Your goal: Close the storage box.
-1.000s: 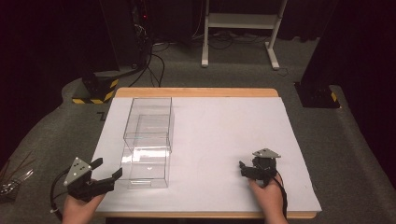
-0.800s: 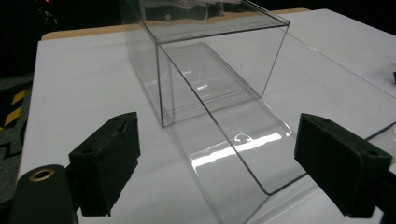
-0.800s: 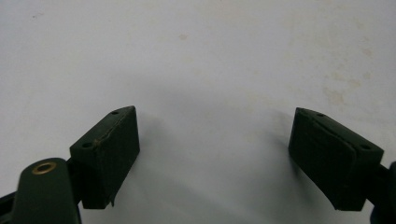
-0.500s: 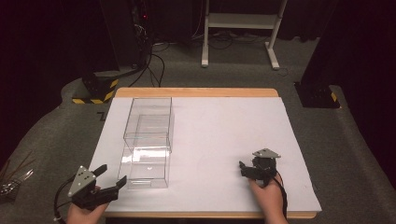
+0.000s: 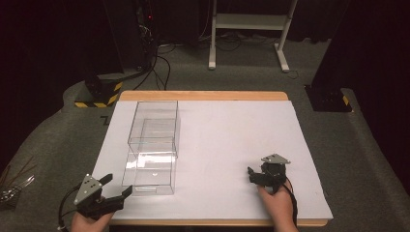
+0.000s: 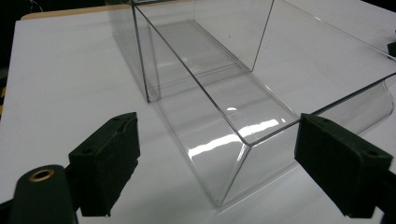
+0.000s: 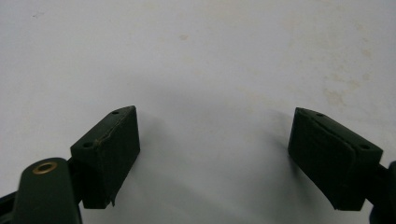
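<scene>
Two clear plastic boxes lie end to end on the left half of the white table top. The near box is open-topped, and the far box adjoins it. My left gripper sits at the near left corner, open and empty. In the left gripper view the near box has its closest corner just ahead of my left gripper, apart from both pads, with the far box behind it. My right gripper rests at the near right, and in its own view it stands open over bare white surface.
A wooden table edge shows at the back. On the floor stand a yellow-and-black striped base at back left, a white stand behind, and a black base at right. Thin rods lie at far left.
My left gripper has drawn back toward the table's near edge, a little away from the near box. The right gripper and both boxes have stayed put.
</scene>
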{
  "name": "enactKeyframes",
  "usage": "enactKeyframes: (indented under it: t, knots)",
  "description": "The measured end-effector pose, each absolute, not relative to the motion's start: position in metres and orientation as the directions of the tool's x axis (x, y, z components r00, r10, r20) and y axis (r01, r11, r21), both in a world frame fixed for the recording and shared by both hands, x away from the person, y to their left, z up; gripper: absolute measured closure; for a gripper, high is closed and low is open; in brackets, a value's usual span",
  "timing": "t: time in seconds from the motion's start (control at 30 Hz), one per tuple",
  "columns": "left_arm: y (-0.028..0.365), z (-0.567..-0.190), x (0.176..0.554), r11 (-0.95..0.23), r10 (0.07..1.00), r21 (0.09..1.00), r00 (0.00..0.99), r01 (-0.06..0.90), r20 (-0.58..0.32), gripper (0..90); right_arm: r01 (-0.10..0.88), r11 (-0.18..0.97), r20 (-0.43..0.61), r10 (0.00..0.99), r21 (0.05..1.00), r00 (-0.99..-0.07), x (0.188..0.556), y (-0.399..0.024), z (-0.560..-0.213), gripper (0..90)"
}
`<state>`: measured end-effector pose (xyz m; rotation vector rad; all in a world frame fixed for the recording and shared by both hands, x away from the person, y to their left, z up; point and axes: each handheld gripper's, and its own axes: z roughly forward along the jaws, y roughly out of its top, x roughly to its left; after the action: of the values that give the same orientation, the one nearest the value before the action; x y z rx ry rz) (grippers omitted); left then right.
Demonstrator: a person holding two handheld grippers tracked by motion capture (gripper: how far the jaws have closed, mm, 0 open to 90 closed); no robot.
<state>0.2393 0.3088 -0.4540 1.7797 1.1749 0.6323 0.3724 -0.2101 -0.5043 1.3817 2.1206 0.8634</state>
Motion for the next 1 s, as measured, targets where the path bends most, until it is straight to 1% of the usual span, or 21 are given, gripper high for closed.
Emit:
enactKeyframes:
  t: [0.27, 0.43, 0.63, 0.73, 0.87, 1.0]
  knots:
    - [0.31, -0.46, 0.24, -0.173, 0.895, 0.872, 0.442, 0.458, -0.054, 12.8, 0.626, 0.302, -0.048, 0.92, 0.719, -0.389, 0.372, -0.21, -0.504, 16.7]
    - [0.311, -0.463, 0.242, -0.176, 0.897, 0.865, 0.439, 0.47, -0.056, 13.7, 0.626, 0.302, -0.047, 0.92, 0.719, -0.389, 0.372, -0.21, -0.504, 16.7]
    - [0.31, -0.464, 0.242, -0.18, 0.894, 0.868, 0.445, 0.463, -0.052, 18.0, 0.626, 0.302, -0.048, 0.92, 0.719, -0.389, 0.372, -0.209, -0.504, 16.8]
    - [0.31, -0.464, 0.242, -0.162, 0.897, 0.872, 0.437, 0.463, -0.065, 24.0, 0.626, 0.302, -0.048, 0.92, 0.719, -0.389, 0.372, -0.21, -0.504, 16.8]
    - [0.312, -0.465, 0.243, -0.138, 0.897, 0.873, 0.433, 0.468, -0.09, 26.5, 0.625, 0.302, -0.048, 0.92, 0.719, -0.389, 0.372, -0.21, -0.504, 16.8]
    - [0.308, -0.466, 0.244, -0.144, 0.894, 0.874, 0.44, 0.463, -0.086, 28.1, 0.627, 0.302, -0.046, 0.919, 0.718, -0.39, 0.372, -0.21, -0.504, 16.8]
